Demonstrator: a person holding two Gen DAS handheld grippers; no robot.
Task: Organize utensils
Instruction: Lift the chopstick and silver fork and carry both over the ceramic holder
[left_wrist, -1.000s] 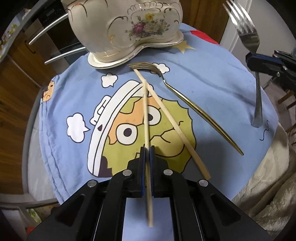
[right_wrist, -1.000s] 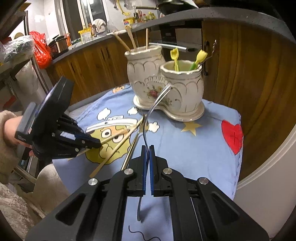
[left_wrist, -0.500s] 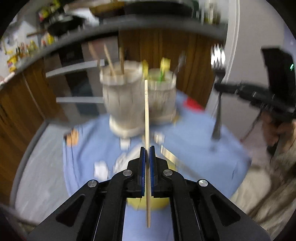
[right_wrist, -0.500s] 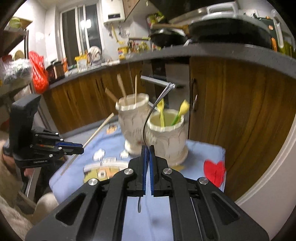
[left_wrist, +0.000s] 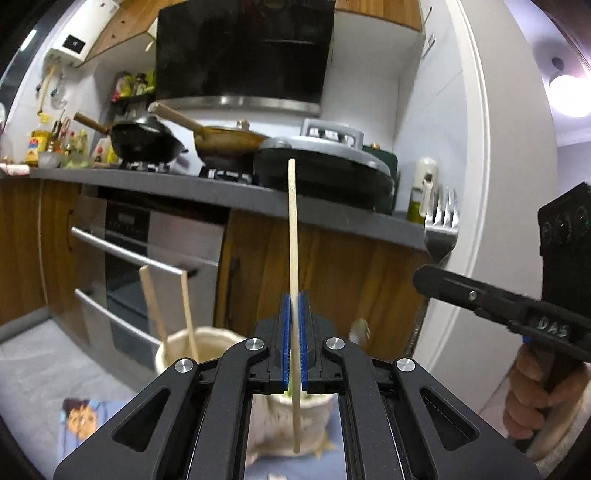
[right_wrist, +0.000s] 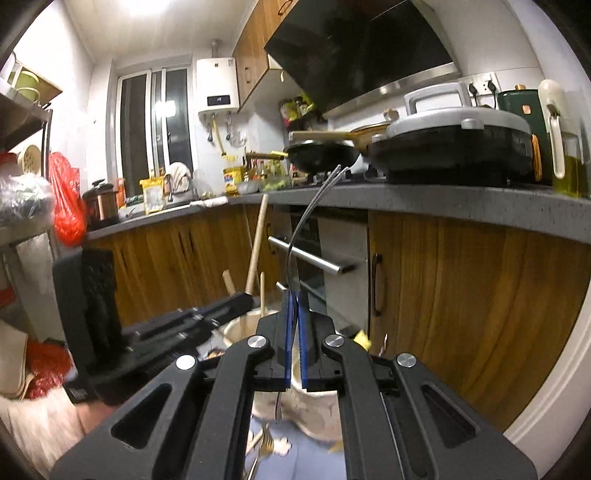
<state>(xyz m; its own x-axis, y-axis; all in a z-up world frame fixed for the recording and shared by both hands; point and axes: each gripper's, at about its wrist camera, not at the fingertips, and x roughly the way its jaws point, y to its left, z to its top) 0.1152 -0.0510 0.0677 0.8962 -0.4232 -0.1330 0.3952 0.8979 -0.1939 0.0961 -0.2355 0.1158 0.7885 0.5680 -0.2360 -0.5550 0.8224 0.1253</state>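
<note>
Left wrist view: the left tool (left_wrist: 293, 325) is clamped on a wooden chopstick (left_wrist: 293, 236), which stands upright between the blue pads (left_wrist: 283, 332), its top end rising in front of the dark kitchen counter (left_wrist: 221, 192) and its lower end hanging down past the jaws. Below the tool sits a cream ceramic holder (left_wrist: 201, 341) on a blue cartoon-print cloth (left_wrist: 79, 413); two more wooden sticks (left_wrist: 186, 314) lean in the holder's left compartment. The right compartment lies mostly behind the tool, so what it holds is hard to tell. At the right edge, the right tool (left_wrist: 443, 282) grips a silver fork (left_wrist: 441, 225), tines up, with the person's hand (left_wrist: 532, 391) around its handle.

Right wrist view: the right tool (right_wrist: 294, 325) is pinched tight on the silver fork (right_wrist: 306, 218), whose curved neck arcs up toward the counter (right_wrist: 443, 201) while the handle end pokes down below the jaws. The ceramic holder (right_wrist: 236, 328) is directly underneath, partly blurred. The left tool (right_wrist: 207, 317) reaches in from the left, its chopstick (right_wrist: 256, 243) tilting above the holder's left compartment. A gold fork (right_wrist: 264, 446) lies on the cloth near the holder's base.
</note>
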